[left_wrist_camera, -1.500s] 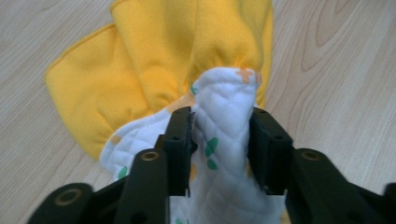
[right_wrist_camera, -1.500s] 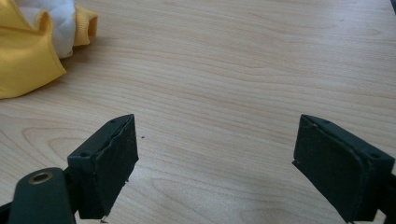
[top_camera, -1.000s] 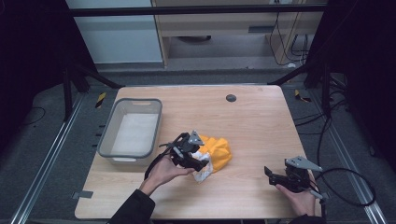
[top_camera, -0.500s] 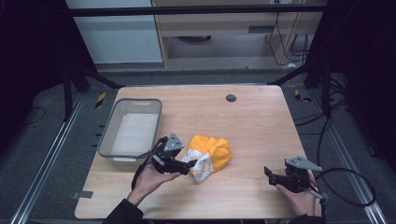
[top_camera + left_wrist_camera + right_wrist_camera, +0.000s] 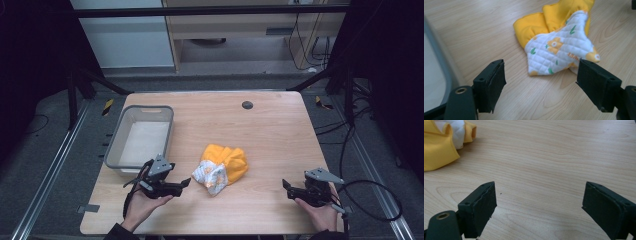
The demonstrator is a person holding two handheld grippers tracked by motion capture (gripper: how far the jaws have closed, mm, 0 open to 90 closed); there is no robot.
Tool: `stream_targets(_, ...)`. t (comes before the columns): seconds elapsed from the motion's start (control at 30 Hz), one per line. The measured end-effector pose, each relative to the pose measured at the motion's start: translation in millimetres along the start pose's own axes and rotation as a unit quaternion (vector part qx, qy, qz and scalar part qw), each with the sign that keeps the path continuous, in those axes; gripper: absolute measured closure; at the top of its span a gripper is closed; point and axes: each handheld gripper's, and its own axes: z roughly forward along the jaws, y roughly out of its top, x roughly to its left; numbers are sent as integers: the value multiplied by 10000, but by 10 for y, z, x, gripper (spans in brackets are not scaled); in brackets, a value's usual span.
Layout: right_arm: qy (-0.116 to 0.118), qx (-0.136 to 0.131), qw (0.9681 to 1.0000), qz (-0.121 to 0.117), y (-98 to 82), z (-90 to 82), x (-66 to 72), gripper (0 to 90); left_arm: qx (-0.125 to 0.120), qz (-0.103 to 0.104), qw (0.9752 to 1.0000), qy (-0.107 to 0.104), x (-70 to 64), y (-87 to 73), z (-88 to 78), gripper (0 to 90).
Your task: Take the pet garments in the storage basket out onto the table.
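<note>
- High view: the left hand-held gripper [image 5: 186, 183] sits in the person's left hand [image 5: 142, 205] near the front left of the pale wooden surface [image 5: 280, 135], its black jaws pointing toward the cloth.
- Its jaws have just been opening and now stand wide apart, with nothing pinched between them.
- Left gripper view: the two black padded jaws frame bare wood; the far jaw's tip sits just in front of the cloth's edge, though contact cannot be judged.
- Just beyond these jaws lies the crumpled yellow cloth with a white quilted, flower-printed side [image 5: 560, 47], loose on the wood and held by neither tool.
- From above, this cloth [image 5: 222, 167] rests a little in front of the surface's middle, between the two tools and nearer the left one.
- Its white quilted part faces the left tool, while the plain yellow part bunches up behind it.
- Left of the left tool stands a grey rectangular plastic tub [image 5: 112, 147], open-topped with a pale floor, close to the surface's left edge; its grey rim [image 5: 441, 62] also shows at the left of the left gripper view.
- Over at the front right corner, the right hand-held gripper [image 5: 286, 187] rests in the person's right hand [image 5: 322, 215], well apart from the cloth.
- Right gripper view: its jaws are spread wide over bare wood, gripping nothing, with a fold of the cloth [image 5: 441, 142] in the upper left corner.
- A small dark round disc [image 5: 247, 105] lies near the far edge.
</note>
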Motion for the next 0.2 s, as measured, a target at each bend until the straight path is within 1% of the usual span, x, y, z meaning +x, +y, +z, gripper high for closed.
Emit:
stream_targets(0.07,7,8,10000,-25,0,3,3,115,-8,-80,10000,7,25,-80,-39,225)
stream_targets(0.13,39,28,10000,3,3,-1,15,113,-68,-139,9998,94,53,-174,-87,225)
stream_targets(0.17,30,25,10000,-24,1,0,17,113,-72,-166,9998,111,66,-204,-102,225)
stream_targets(0.2,39,36,10000,-5,1,-2,22,112,-82,-239,9996,136,92,-257,-124,225)
